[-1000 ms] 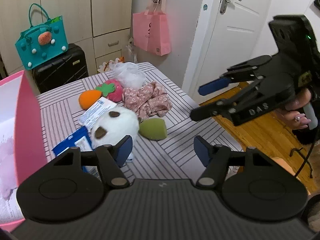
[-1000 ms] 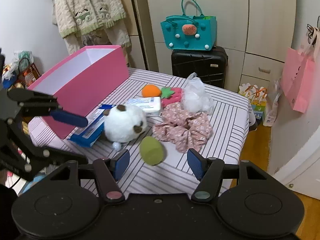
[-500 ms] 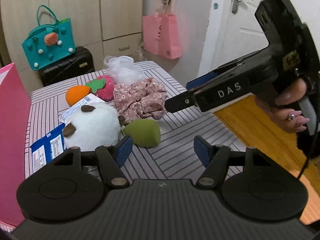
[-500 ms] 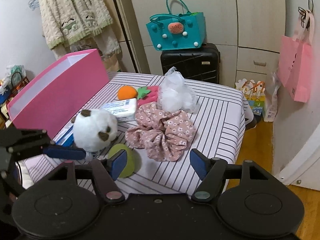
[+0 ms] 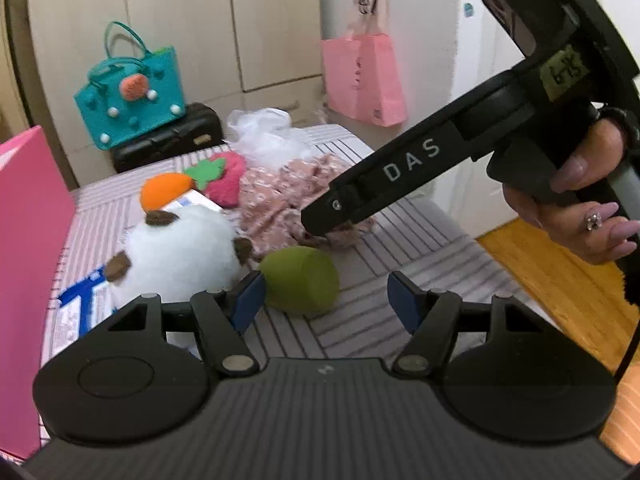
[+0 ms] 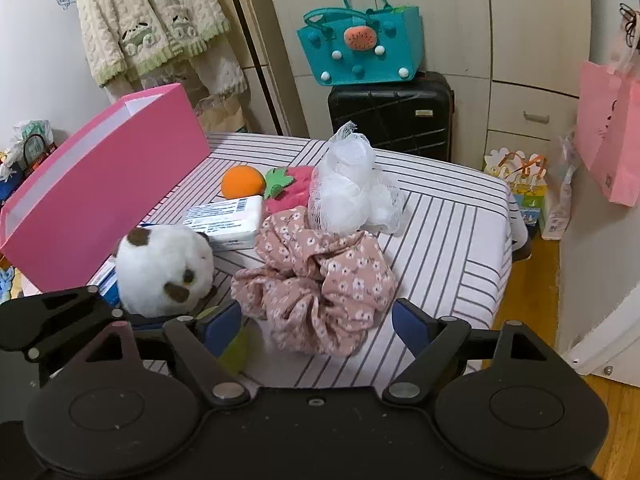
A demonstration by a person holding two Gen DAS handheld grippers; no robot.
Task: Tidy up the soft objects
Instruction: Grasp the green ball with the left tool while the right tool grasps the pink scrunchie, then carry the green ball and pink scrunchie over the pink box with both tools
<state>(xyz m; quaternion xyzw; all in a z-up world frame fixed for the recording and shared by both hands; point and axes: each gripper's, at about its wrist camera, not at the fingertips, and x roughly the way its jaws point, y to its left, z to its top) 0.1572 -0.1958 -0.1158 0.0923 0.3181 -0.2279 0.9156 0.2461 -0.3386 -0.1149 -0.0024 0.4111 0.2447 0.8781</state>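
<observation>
On the striped table (image 6: 440,240) lie a green egg-shaped sponge (image 5: 300,280), a white plush with brown patches (image 5: 180,248) (image 6: 164,268) and a pink floral cloth (image 6: 316,288). My left gripper (image 5: 326,300) is open and low, and the sponge sits just ahead of its fingertips, untouched. My right gripper (image 6: 316,324) hangs over the floral cloth. Its jaws are opening, and the cloth's near edge lies between them with the pads clear of it. In the left wrist view one of its fingers (image 5: 340,208) points down at the cloth (image 5: 280,192).
An open pink box (image 6: 100,200) stands along the table's left side. An orange plush (image 6: 242,182), a strawberry plush (image 6: 292,188), a white mesh puff (image 6: 348,192) and a tissue pack (image 6: 224,220) lie farther back. The table drops off to wooden floor (image 5: 560,280) on the right.
Both grippers have sunk toward the table and closed in on the items. The right jaws have spread wider and now flank the floral cloth. The sponge now sits just before the left fingertips.
</observation>
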